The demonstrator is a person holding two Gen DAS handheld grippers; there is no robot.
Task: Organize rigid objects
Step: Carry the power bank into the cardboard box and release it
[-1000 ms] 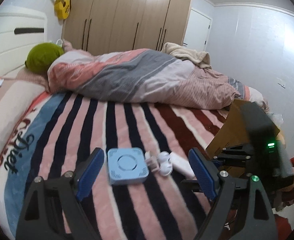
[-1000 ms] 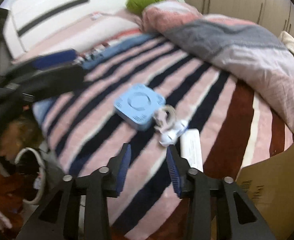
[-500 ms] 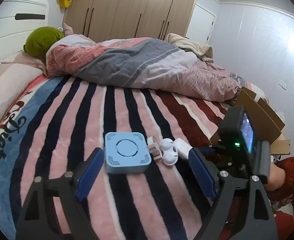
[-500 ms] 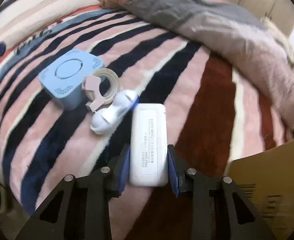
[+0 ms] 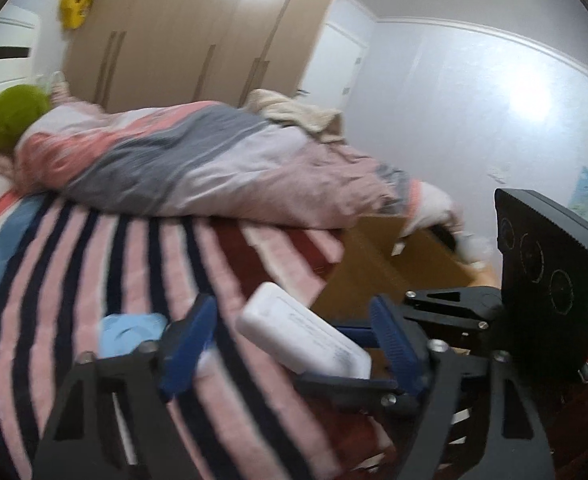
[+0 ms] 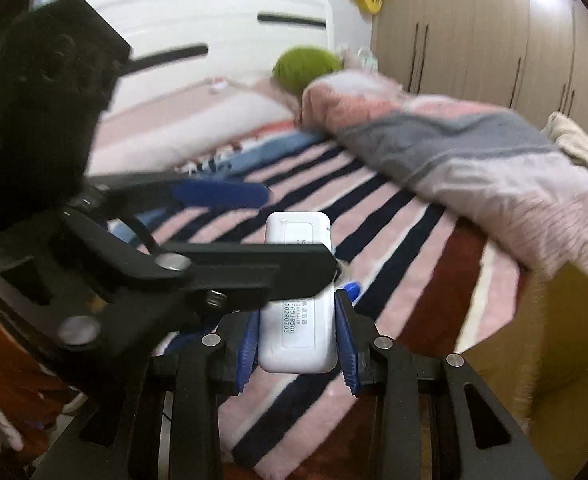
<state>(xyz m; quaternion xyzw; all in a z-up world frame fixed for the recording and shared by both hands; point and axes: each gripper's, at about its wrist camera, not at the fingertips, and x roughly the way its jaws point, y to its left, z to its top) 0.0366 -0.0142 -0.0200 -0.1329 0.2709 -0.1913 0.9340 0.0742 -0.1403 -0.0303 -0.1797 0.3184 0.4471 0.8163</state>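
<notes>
The white case (image 6: 296, 312) is sitting clamped between the blue pads (image 6: 344, 340) of the right gripper (image 6: 296, 340), lifted clear of the bed (image 6: 394, 240) and hanging over its near edge, beside the cardboard box (image 6: 566, 340) at the near right corner. The grip is taking only the case's near half; the far half is projecting forward unsupported. The left gripper (image 5: 290, 336) is standing with its jaws apart, having just been closing, and the case is lying in the gap between its pads without visibly touching either.

Risks, judged from this moment: the two grippers are crossing very closely, so a frame of one may be knocking the case and twisting it out of the short grip; the smooth shell may be sliding between the pads if swung quickly; a drop here may be landing off the bed edge rather than in the box.

View differences: the right wrist view is showing the pads pressing both long sides of the case and its printed label, while the left gripper's frame is blocking the case's middle. The left wrist view is showing the blue box (image 5: 130, 330) lying on the bed near its near edge, and the cardboard box's open flaps, neither clear in the other view.
</notes>
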